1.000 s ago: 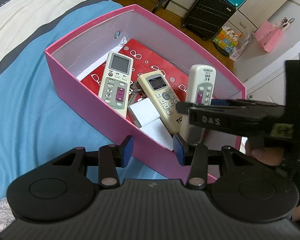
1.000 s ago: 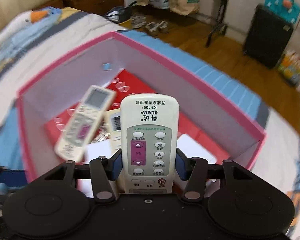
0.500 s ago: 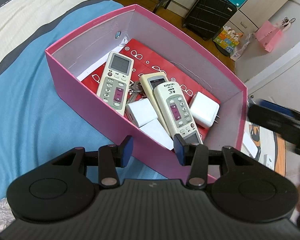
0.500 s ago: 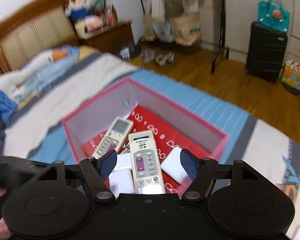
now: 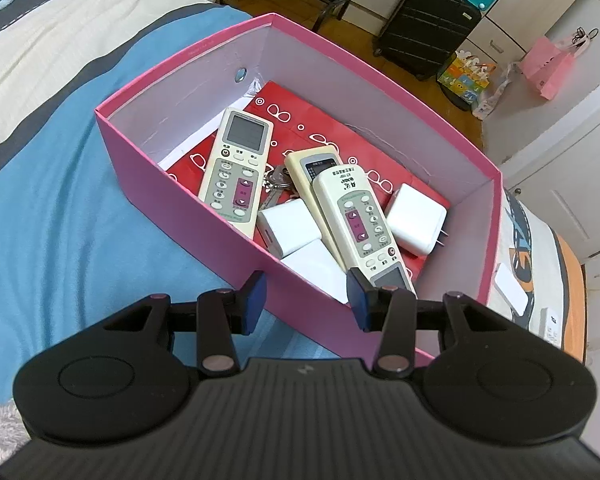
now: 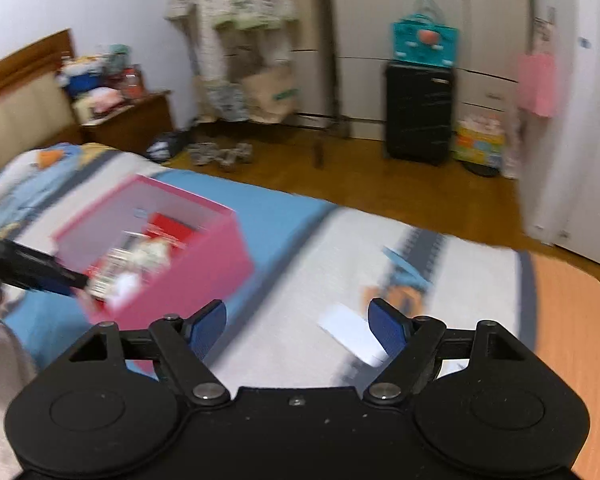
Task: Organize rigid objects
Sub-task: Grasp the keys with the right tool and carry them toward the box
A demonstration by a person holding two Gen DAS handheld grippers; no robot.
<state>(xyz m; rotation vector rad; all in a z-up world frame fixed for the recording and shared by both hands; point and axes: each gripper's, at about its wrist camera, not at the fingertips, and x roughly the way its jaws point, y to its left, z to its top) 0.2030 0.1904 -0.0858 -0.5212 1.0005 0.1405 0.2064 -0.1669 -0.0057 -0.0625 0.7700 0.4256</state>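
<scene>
A pink box (image 5: 188, 216) sits on the blue bed cover. It holds a large white remote (image 5: 238, 168), a cream remote (image 5: 306, 164) partly under a white remote with a purple pad (image 5: 360, 224), white chargers (image 5: 416, 218), and keys (image 5: 278, 182). My left gripper (image 5: 306, 300) is open and empty, just above the box's near wall. My right gripper (image 6: 298, 326) is open and empty, right of the box (image 6: 204, 276), above a white flat object (image 6: 350, 338) on the bed.
White flat items (image 5: 510, 292) lie on the bed right of the box. A black suitcase (image 6: 418, 112), bags and a wooden floor lie beyond the bed. The bed's orange corner (image 6: 572, 320) is at the right.
My right gripper let go of the purple-pad remote into the box, opened, and swung away to the right. The left gripper stayed still.
</scene>
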